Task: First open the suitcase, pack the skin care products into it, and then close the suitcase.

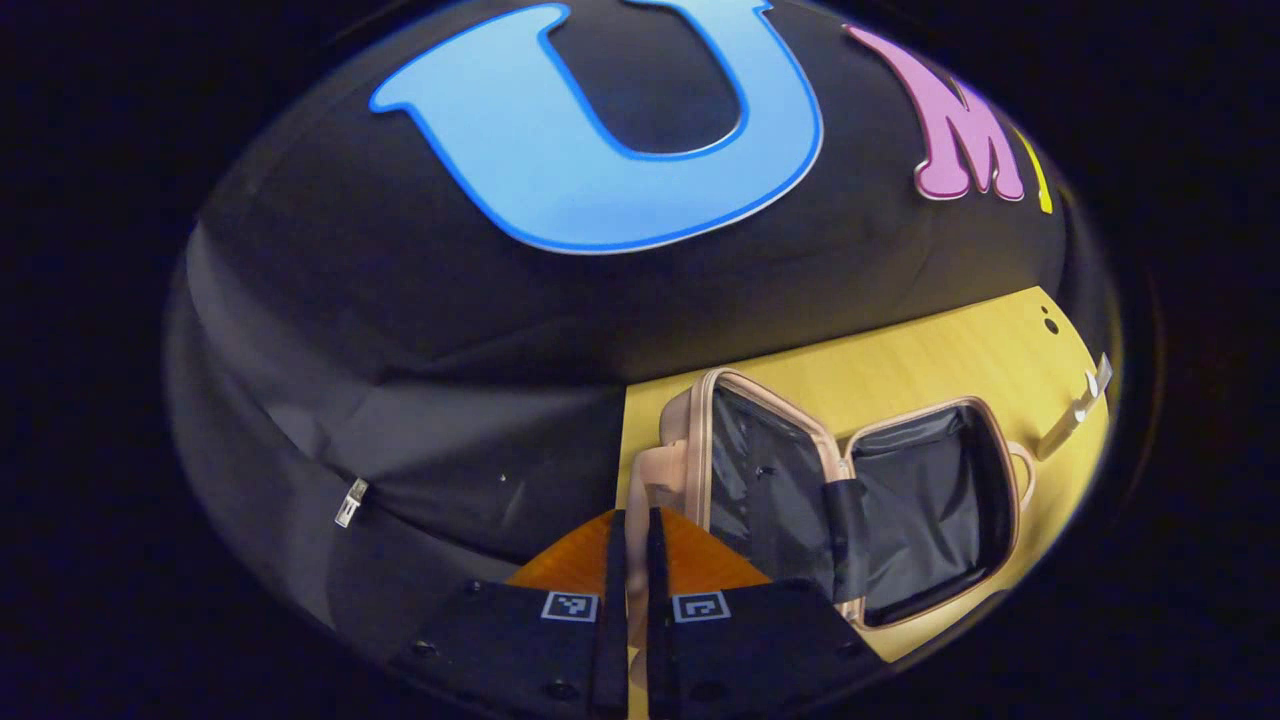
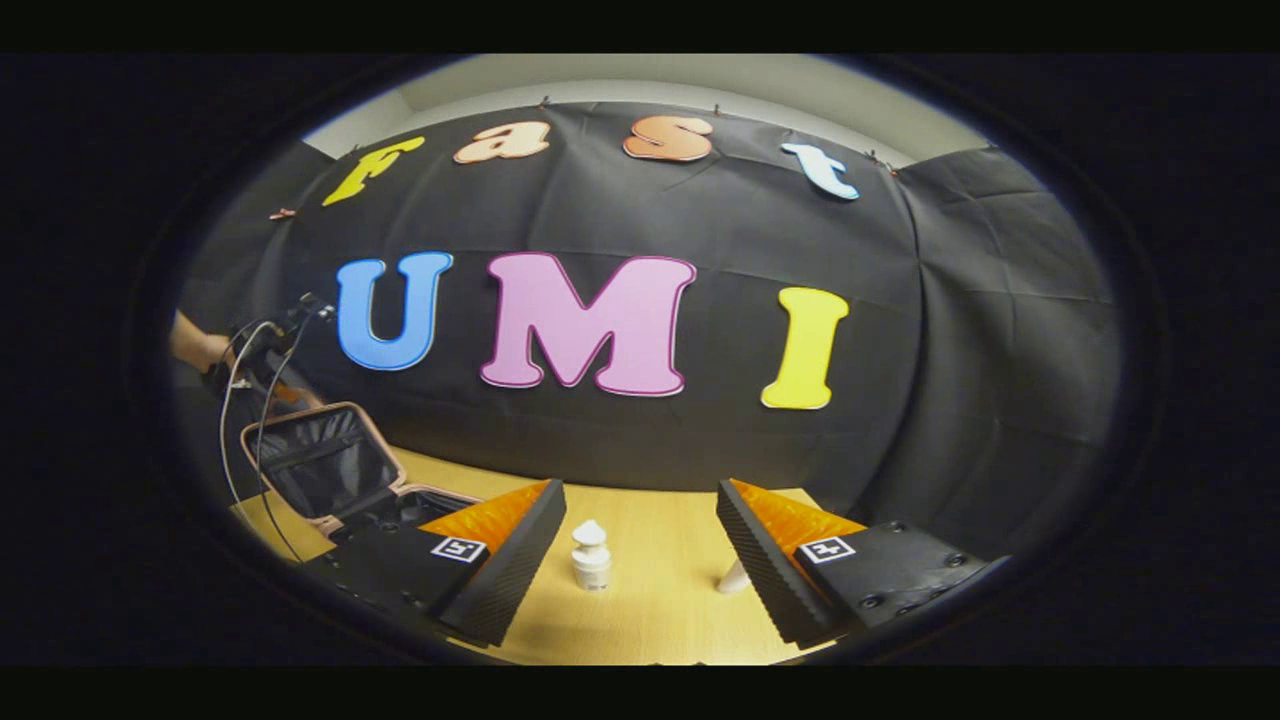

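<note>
With the suitcase (image 1: 860, 500) open on the tabletop (image 2: 650, 590), the right gripper (image 2: 640, 560), jaws wide and empty, faces a bottle (image 2: 591, 556), likely light, rigid, slippery, best gripped mid-body; the left gripper's (image 1: 630, 560) jaws look closed, empty.

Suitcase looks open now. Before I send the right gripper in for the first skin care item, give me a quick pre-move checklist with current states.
1. Suitcase open: ok; the lid stands up and the dark lining shows in both halves.
2. Right gripper open: ok; its fingers stand wide apart with nothing between them.
3. Target lined up: ok; the white bottle stands upright on the table between the fingers, farther ahead.
4. Second item: cannot tell; a white object sits half hidden behind the right finger.
5. Left gripper clear of the case: cannot tell; its fingers are close together at the lid's edge, and whether they pinch it is unclear.
</note>
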A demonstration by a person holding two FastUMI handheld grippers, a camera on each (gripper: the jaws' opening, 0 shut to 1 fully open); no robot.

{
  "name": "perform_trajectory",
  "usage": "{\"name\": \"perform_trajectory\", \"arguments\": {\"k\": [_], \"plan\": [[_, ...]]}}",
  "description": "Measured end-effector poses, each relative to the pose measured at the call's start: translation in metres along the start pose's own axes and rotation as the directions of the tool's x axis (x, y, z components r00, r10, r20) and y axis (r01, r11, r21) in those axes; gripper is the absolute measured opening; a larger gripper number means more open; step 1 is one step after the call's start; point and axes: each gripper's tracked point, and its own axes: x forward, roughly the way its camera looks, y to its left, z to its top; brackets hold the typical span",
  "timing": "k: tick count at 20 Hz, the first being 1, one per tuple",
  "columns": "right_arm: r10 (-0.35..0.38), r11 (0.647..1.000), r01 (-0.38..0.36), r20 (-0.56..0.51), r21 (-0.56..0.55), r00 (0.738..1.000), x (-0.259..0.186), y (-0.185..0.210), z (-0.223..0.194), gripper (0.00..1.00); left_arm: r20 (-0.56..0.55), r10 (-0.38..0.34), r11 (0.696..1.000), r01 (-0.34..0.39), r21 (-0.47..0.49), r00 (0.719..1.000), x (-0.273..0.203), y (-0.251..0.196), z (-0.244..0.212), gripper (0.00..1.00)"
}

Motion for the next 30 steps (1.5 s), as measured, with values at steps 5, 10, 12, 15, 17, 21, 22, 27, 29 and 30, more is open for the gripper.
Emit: {"name": "perform_trajectory", "arguments": {"k": [5,10,12,15,17,21,22,27,29,30], "plan": [[-0.088,0.995,0.089,0.008,-0.049,0.996,-0.008,0.002,0.003,0.97,-0.056,-0.014,0.998,0.010,-0.070,0.998,0.086,0.037,-0.078,0.13],[-0.123,0.991,0.122,-0.011,-0.062,0.992,-0.022,0.017,-0.004,0.97,-0.105,-0.031,0.994,0.020,-0.105,0.994,0.149,0.026,-0.142,0.13],[-0.131,0.991,0.129,-0.041,-0.041,0.991,-0.026,0.020,-0.013,0.97,-0.105,0.031,0.996,-0.040,-0.084,0.994,0.162,0.045,-0.150,0.19],[-0.152,0.988,0.151,-0.054,-0.023,0.987,-0.033,0.015,-0.017,0.97,-0.026,0.088,0.989,-0.090,-0.120,0.996,0.140,0.060,-0.133,0.30],[-0.165,0.986,0.164,-0.047,-0.040,0.985,-0.037,0.007,-0.017,0.97,0.054,0.101,0.986,-0.093,-0.135,0.993,0.108,0.057,-0.115,0.63],[-0.217,0.975,0.215,-0.031,-0.058,0.976,-0.040,-0.024,-0.023,0.97,0.236,0.090,0.988,-0.056,-0.145,0.968,0.041,0.001,-0.066,0.98],[-0.219,0.975,0.218,-0.038,-0.043,0.975,-0.039,-0.030,-0.026,0.97,0.267,0.079,0.988,-0.040,-0.150,0.961,0.026,-0.019,-0.058,0.98],[-0.206,0.978,0.208,-0.087,0.005,0.975,-0.030,-0.062,-0.043,0.97,0.356,-0.054,0.983,0.112,-0.143,0.933,-0.039,-0.159,-0.025,0.98],[-0.176,0.984,0.175,-0.090,-0.014,0.980,-0.024,-0.071,-0.049,0.94,0.400,-0.108,0.977,0.171,-0.125,0.910,-0.062,-0.217,-0.017,0.98],[-0.162,0.987,0.161,-0.087,-0.025,0.983,-0.022,-0.076,-0.050,0.97,0.413,-0.144,0.972,0.207,-0.111,0.899,-0.074,-0.250,-0.016,0.98]]}}
